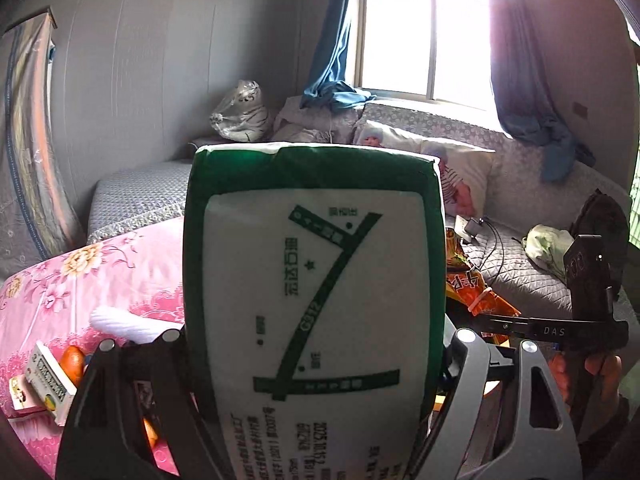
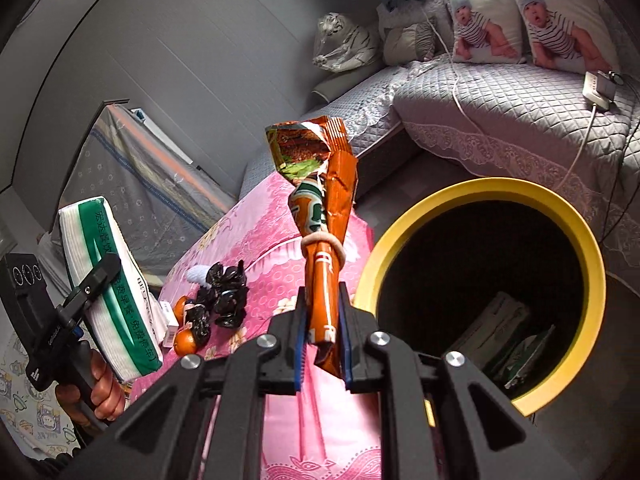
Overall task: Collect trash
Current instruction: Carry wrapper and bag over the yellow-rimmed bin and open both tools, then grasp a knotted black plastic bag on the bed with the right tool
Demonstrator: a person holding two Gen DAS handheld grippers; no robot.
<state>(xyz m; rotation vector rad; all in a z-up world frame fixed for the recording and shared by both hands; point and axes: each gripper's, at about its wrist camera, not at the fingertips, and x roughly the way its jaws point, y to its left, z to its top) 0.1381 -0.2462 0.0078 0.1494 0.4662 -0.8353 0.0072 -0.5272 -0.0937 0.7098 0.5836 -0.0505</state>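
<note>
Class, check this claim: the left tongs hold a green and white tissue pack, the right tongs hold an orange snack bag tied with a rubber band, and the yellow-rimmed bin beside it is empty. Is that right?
Not quite. The right wrist view shows the yellow-rimmed bin already has packets lying inside. The rest stands: left tongs hold the tissue pack, right tongs hold the banded orange snack bag.

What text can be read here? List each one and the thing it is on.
"G312": road map printed on the green and white tissue pack, seen upside down.
"DAS": black bar of the right gripper.
Chinese lines along the pack's green stripe, and its small date print: too blurred to quote.
Orange snack bag: lettering crumpled, unreadable.
</note>
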